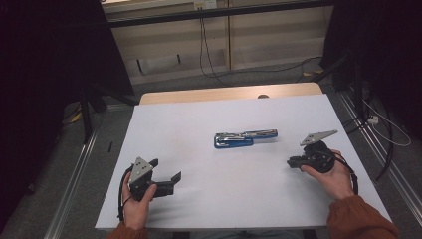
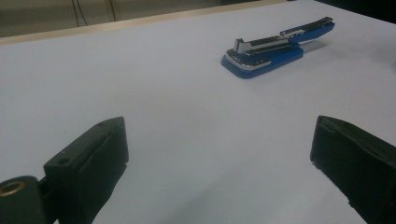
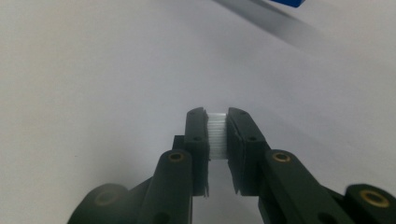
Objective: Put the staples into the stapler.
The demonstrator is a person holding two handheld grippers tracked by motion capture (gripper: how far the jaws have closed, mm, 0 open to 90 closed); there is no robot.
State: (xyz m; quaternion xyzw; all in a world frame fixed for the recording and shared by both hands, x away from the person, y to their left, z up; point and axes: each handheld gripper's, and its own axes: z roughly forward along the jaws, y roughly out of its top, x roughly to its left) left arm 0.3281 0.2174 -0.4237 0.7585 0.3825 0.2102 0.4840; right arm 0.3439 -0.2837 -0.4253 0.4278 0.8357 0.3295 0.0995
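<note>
A blue stapler (image 1: pixel 245 138) is seen lying opened out near the middle of the white table (image 1: pixel 199 199), its long axis running roughly left to right across the tabletop, the broad base end toward the person's left and the slim arm stretching toward the right. In the right gripper view a strip of white staples (image 3: pixel 217 136) is pinched between the jaws of the right gripper (image 3: pixel 217 140), which are closed onto it; in the high view that gripper (image 1: pixel 293 162) is held low over the table, just to the right of and nearer the person than the stapler's slim end. The left gripper (image 1: pixel 166 174) is held with its jaws spread wide apart and nothing between them, well apart from the stapler, which is shown ahead and to the right in its own view (image 2: pixel 275 49). The right hand is judged the nearer of the two, and the strip would have to be brought in line with the stapler's length to be laid in its channel.
</note>
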